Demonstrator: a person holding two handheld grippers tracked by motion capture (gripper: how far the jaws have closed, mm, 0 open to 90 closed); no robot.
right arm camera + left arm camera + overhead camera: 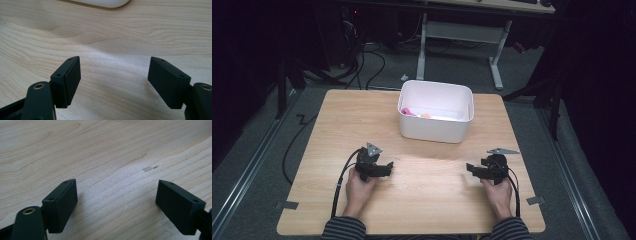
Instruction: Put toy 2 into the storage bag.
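- A white bin stands on the wooden desk, toward its far edge and about midway across, well ahead of both sets of fingers and between their two lines of reach.
- Inside the bin, low against the near-left wall, lie a pink thing and a small orange thing; what they are is too small to tell.
- In the right gripper view a rounded white edge of the bin shows at the top, well beyond the fingers.
- The left gripper rests on the desk in the person's left hand, pointing inward toward the desk's middle. In the left gripper view its fingers stand wide apart with bare wood between them.
- Beyond the gap between those fingers, nearer the right one, there is a small scuff in the wood.
- The right gripper rests on the desk in the right hand, pointing inward toward the left one, well apart from it. In the right gripper view its fingers are likewise spread wide, holding nothing, with bare wood between.
- A black cable trails back from the left gripper along the forearm.
- Striped sleeves show at the near edge of the desk.
- Past the desk's far edge is grey floor with the white legs of another table and loose cables.
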